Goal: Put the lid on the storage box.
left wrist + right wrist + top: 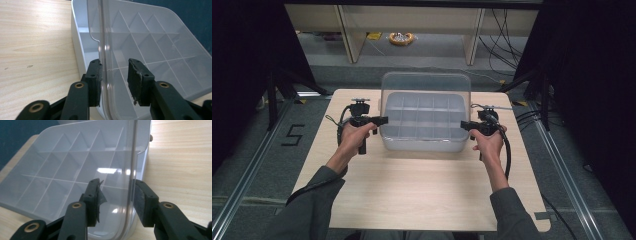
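Observation:
A translucent grey box (pixel 422 135) with several inner compartments stands at the table's far middle. Its clear lid (pixel 427 85) is tilted up over it. My left gripper (pixel 383 120) is at the box's left side, my right gripper (pixel 464 125) at its right side. In the left gripper view my left gripper (pixel 115 75) is open, its jaws astride the lid's edge (pixel 103 37), which touches the left pad. In the right gripper view my right gripper (pixel 116 195) is open too, with the lid's edge (pixel 133 152) just inside the right jaw.
The wooden table (pixel 412 190) has bare room in front of the box and narrow strips at each side. Beyond the far edge are shelf legs (pixel 349 40), cables (pixel 507 35) and a yellow roll (pixel 401 38) on the floor.

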### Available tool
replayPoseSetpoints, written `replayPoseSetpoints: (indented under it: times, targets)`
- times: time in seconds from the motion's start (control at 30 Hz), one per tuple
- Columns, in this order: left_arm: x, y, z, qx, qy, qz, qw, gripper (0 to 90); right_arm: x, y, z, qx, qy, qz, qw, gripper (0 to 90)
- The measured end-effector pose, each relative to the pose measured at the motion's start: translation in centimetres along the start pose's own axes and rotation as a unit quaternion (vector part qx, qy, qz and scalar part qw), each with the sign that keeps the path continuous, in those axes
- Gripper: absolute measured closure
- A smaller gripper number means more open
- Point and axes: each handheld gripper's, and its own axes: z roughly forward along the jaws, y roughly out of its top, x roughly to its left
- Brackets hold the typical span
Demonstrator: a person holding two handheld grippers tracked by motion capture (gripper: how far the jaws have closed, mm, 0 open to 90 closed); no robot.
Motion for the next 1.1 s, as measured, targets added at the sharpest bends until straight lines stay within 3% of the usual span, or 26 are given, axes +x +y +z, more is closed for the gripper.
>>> replayPoseSetpoints:
  times: [0.17, 0.2, 0.27, 0.33, 0.37, 0.5, 0.6, 0.63, 0.7, 0.73, 0.8, 0.83, 1.03, 1.07, 1.1]
  targets:
    - [0.2, -0.2, 0.6, 0.001, 0.009, -0.005, 1.0000, 61.8, 0.3, 0.0, 0.5, 0.005, -0.012, 0.011, 0.9999, 58.3]
    - [0.3, -0.3, 0.6, 0.003, 0.006, -0.008, 0.9999, 61.6, 0.1, 0.0, 0.7, 0.004, -0.019, -0.004, 0.9998, 57.9]
    - [0.3, -0.3, 0.8, 0.002, 0.006, -0.013, 0.9999, 61.3, 0.1, 0.0, 0.9, 0.003, -0.017, -0.003, 0.9999, 57.3]
    - [0.3, -0.4, 0.9, 0.002, 0.006, -0.015, 0.9999, 60.8, 0.6, 0.0, 1.0, 0.014, -0.024, 0.032, 0.9991, 55.6]
    - [0.2, -0.4, 0.9, 0.002, 0.007, -0.014, 0.9999, 60.4, 0.3, 0.0, 1.1, 0.012, -0.020, 0.013, 0.9996, 55.2]
    - [0.1, -0.5, 1.1, 0.000, 0.011, -0.012, 0.9999, 58.8, 0.3, 0.0, 1.4, 0.005, -0.025, 0.001, 0.9997, 53.3]
    - [0.1, -0.5, 1.1, 0.003, 0.011, -0.012, 0.9999, 58.1, 0.5, 0.0, 1.5, 0.013, -0.034, 0.017, 0.9992, 52.7]
    - [0.1, -0.6, 1.2, 0.001, 0.012, -0.012, 0.9999, 57.9, 0.8, 0.0, 1.6, 0.013, -0.028, 0.032, 0.9990, 52.1]
    - [0.1, -0.6, 1.2, 0.001, 0.011, -0.013, 0.9999, 57.4, 0.5, 0.0, 1.6, 0.022, -0.036, 0.019, 0.9989, 51.1]
    - [0.2, -0.6, 1.2, 0.005, 0.012, -0.014, 0.9998, 57.2, 0.3, 0.1, 1.8, 0.009, -0.030, 0.005, 0.9995, 50.9]
    - [0.2, -0.7, 1.3, 0.005, 0.012, -0.015, 0.9998, 56.9, 0.3, 0.0, 1.8, 0.011, -0.028, 0.001, 0.9995, 50.7]
    - [0.3, -0.7, 1.4, 0.007, 0.009, -0.017, 0.9998, 56.9, 0.7, 0.0, 1.7, 0.025, -0.033, 0.027, 0.9988, 50.2]
    - [0.2, -0.8, 1.5, 0.005, 0.012, -0.021, 0.9997, 55.6, 0.8, 0.1, 1.8, 0.030, -0.036, 0.038, 0.9982, 49.1]
    - [-0.1, -0.9, 1.7, -0.002, 0.041, 0.010, 0.9991, 61.0, 0.5, 0.0, 2.1, 0.026, -0.028, 0.027, 0.9989, 48.7]
    - [-0.3, -1.0, 1.8, -0.005, 0.047, 0.023, 0.9986, 63.2, 0.5, 0.0, 2.1, 0.030, -0.028, 0.029, 0.9987, 47.8]
